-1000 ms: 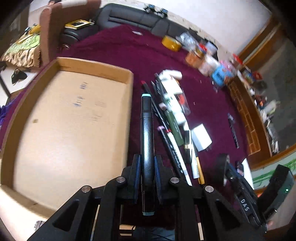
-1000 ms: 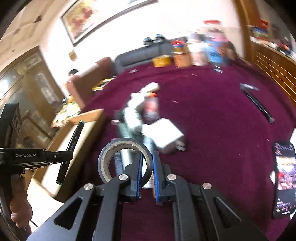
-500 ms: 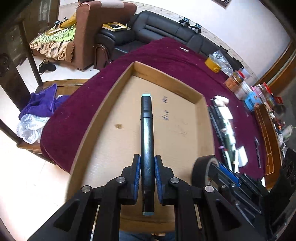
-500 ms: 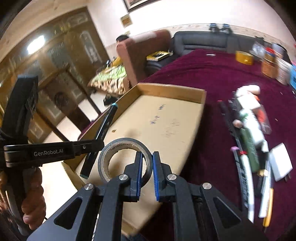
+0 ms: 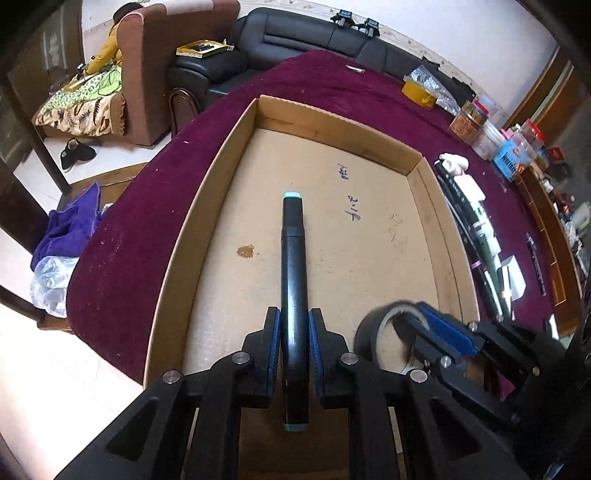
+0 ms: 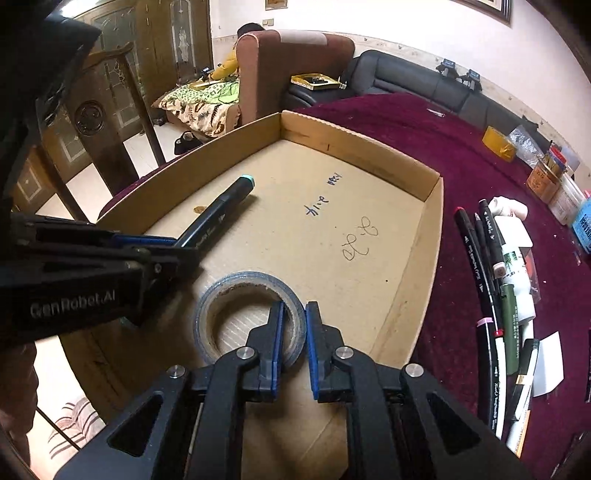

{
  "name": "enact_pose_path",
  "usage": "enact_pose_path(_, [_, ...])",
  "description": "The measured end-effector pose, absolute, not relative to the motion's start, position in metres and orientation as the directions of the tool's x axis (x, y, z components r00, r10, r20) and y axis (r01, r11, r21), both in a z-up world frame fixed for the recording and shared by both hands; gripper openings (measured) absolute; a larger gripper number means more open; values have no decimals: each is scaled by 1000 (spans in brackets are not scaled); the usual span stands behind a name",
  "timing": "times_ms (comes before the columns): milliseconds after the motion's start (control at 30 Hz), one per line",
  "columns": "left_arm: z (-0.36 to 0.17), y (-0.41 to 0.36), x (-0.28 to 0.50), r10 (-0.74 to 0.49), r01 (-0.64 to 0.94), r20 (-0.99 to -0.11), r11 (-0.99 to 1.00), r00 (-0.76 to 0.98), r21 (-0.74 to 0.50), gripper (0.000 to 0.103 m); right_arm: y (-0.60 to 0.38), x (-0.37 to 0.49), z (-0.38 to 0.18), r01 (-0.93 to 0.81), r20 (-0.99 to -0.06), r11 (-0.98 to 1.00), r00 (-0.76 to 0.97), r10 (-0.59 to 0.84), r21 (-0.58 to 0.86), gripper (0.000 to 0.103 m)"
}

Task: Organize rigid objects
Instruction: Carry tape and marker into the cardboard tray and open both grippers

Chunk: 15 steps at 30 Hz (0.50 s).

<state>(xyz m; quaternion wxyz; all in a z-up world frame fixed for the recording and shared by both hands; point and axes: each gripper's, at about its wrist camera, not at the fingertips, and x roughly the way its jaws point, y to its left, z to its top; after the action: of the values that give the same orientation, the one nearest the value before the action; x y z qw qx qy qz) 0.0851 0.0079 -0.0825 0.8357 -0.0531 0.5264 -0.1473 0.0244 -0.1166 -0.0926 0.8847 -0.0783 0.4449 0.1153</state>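
My left gripper (image 5: pixel 294 325) is shut on a black marker (image 5: pixel 293 258) with teal end caps, held over the floor of a shallow cardboard tray (image 5: pixel 236 147). The marker (image 6: pixel 218 218) and the left gripper (image 6: pixel 177 251) also show at the left of the right wrist view. My right gripper (image 6: pixel 294 317) is shut on the wall of a dark tape roll (image 6: pixel 236 291), low over the tray (image 6: pixel 432 236) near its front edge. The tape roll (image 5: pixel 373 332) and right gripper (image 5: pixel 424 325) show at the lower right of the left wrist view.
A row of pens, markers and small boxes (image 6: pixel 498 280) lies on the maroon tablecloth (image 6: pixel 461 162) right of the tray. Jars and a yellow tape roll (image 5: pixel 419 94) stand at the far side. A sofa (image 5: pixel 295 33) and armchair (image 5: pixel 147 55) are beyond the table.
Both grippers moved left from the row of pens to above the tray and came lower. The marker and the tape roll stayed gripped.
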Motion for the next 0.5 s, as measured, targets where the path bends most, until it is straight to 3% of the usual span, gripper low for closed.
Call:
enact_pose_path(33, [-82,10,86,-315,185,-862,947,398,-261,18,-117,23,-92,-272,-805,962,576,142,-25,16])
enact_pose_path(67, [-82,11,86,-326,188,-860,944,392,-271,28,-119,21,-91,-267,-800,964,579,157,-5,20])
enact_pose_path(133, [-78,14,84,-344,190,-850,938,399,-290,44,-126,16,-85,-260,-779,965,596,195,42,41])
enact_pose_path(267, [-60,16,69,-338,157,-811,941,478,-299,69,-146,-3,-63,-259,-725,958,636,264,121,45])
enact_pose_path(500, [-31,-9,31,-347,161,-779,937,522,-310,69,-204,-45,-33,-202,-647,947,692,319,251,55])
